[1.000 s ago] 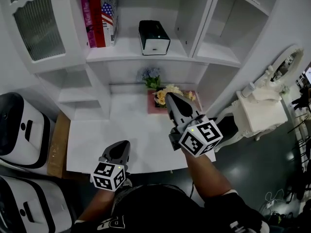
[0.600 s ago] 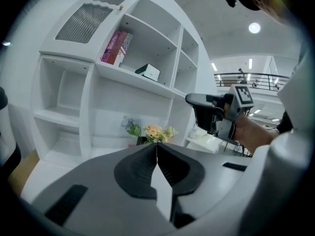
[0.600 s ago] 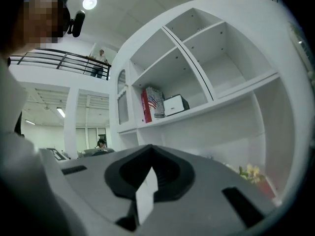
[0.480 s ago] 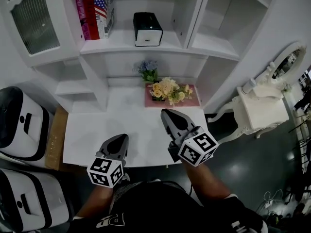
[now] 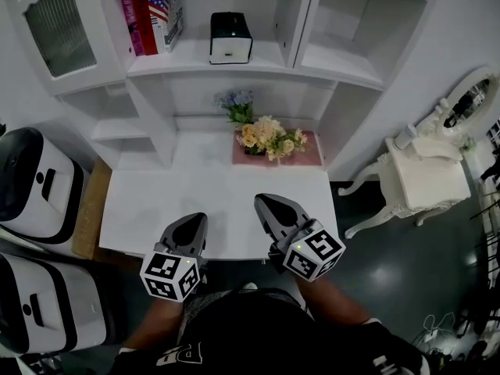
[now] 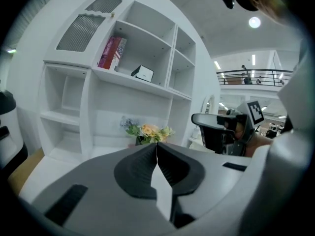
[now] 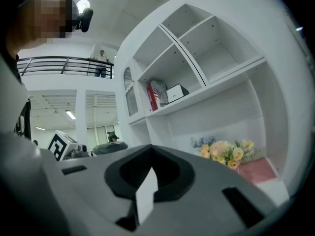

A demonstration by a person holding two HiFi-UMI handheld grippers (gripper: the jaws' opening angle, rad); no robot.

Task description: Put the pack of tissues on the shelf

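Big white shelf unit [image 5: 234, 62] shows in all three views, but only the head view gets the desk [image 5: 180, 194] and two white machines [image 5: 39, 186], and only the gripper views catch the balcony railing [image 7: 59, 65]. One pack of tissues [image 5: 230, 37] sits on the shelf by the books [image 5: 152, 10]. My left gripper [image 5: 195, 221] and right gripper [image 5: 262, 203] hang side by side over the desk's near edge, both pinched shut and empty.

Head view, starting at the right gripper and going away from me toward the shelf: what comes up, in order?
right gripper → yellow flowers → blue flowers → pack of tissues on the shelf
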